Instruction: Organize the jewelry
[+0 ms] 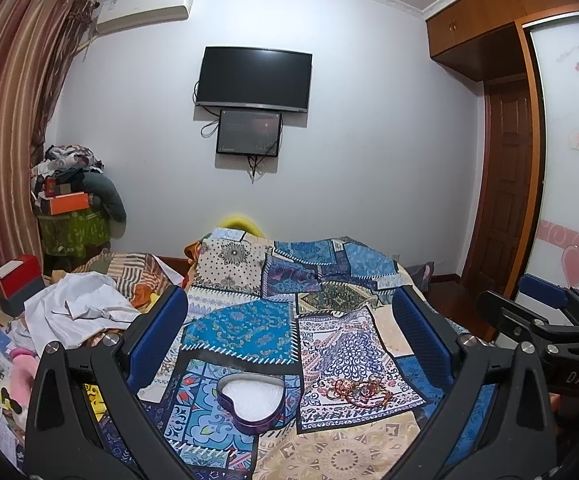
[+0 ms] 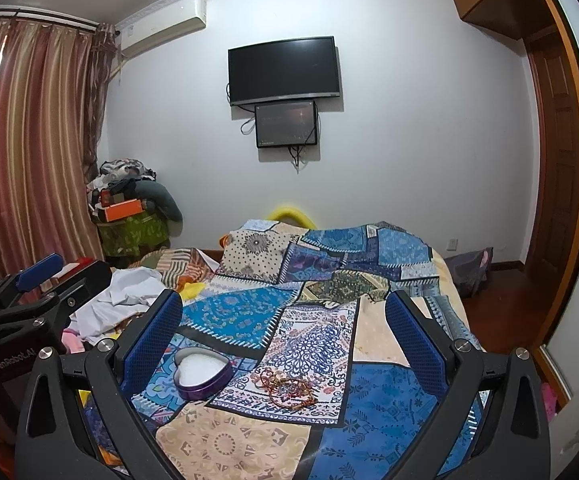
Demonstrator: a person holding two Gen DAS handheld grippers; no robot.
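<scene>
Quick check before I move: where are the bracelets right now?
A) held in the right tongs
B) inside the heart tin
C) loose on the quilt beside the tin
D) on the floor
C: the bracelets lie in a heap on the quilt beside the heart tin, which holds only white padding.

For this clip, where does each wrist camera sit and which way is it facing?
Left wrist: on the left gripper, fingers spread, facing along the bed toward the wall TV; the heart-shaped tin lies ahead and the right gripper shows at the right edge.
Right wrist: on the right gripper, fingers spread, facing the same way; the left gripper shows at the left edge.
Shared: tin, the bracelet pile beside it, the patchwork bedspread, TV.
</scene>
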